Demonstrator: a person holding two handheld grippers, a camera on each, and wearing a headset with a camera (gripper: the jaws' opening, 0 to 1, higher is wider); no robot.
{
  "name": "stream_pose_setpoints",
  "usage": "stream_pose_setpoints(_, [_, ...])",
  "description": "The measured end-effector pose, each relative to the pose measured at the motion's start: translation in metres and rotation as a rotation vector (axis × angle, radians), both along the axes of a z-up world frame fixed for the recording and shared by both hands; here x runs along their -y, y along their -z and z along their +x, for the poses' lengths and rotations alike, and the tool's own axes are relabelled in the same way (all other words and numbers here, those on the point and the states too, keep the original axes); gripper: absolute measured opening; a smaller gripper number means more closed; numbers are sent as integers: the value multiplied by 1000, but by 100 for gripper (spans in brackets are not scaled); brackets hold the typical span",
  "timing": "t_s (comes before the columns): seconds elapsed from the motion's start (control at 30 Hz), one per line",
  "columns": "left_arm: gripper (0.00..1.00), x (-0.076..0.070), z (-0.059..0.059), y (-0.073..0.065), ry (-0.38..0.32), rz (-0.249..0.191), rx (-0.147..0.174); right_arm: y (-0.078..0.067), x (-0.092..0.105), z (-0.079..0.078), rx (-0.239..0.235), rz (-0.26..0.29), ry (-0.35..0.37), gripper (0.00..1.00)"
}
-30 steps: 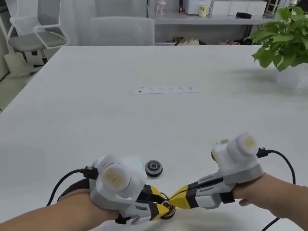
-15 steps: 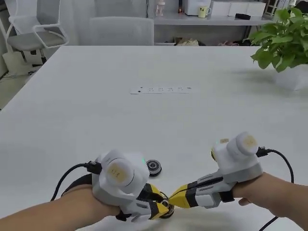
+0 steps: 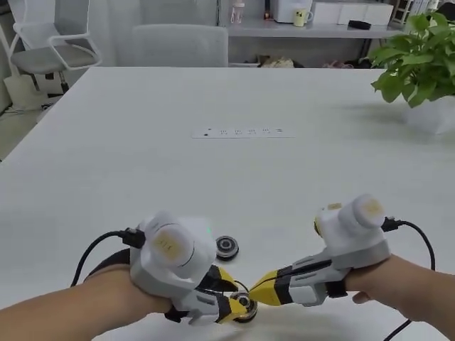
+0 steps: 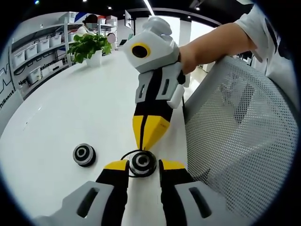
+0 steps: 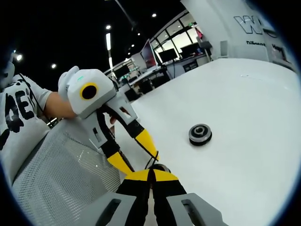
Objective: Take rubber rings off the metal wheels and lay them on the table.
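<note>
Left gripper view: left gripper (image 4: 143,167) jaws clamped on metal wheel (image 4: 143,161), one jaw each side. Rubber ring (image 4: 123,161) bulges loose off wheel's rim. Right gripper (image 4: 144,146) tip meets ring just beyond jaws.

Right gripper view: own jaws pressed together, pinching ring strand; wheel half hidden behind tips.

Second wheel (image 5: 200,134) lies on white table (image 5: 244,108), further beyond both jaws.

Head view: potted plant (image 3: 418,53), chair (image 3: 181,44), shelf (image 3: 313,30) at far end.

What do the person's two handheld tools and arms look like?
Both the left tongs and right tongs have bulky light grey bodies, tapered jaws that are black with yellow tips, and a black cable at the rear. The person wears a white short-sleeved shirt with dark lettering.
</note>
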State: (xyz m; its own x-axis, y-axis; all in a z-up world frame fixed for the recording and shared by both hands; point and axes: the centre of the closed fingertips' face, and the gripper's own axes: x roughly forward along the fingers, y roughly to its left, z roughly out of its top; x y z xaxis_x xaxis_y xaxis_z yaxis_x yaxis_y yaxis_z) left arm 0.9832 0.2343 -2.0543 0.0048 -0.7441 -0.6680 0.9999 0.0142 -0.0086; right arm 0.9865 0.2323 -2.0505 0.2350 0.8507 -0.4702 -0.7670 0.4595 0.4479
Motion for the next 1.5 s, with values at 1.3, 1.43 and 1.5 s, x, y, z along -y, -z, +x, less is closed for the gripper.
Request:
stream_pose_setpoints(1.3, [45,-55,9,-61,-116,-140,22,-23,-23,16,22,53,-8,0])
stream_pose_setpoints(1.43, [48,-62,11,-64,-134,-143,36,-23,-28,19,22,51,-12,0])
stream_pose_setpoints(1.5, [49,-66,13,-65,-142,-147,40,-22,-31,20,22,50,-16,0])
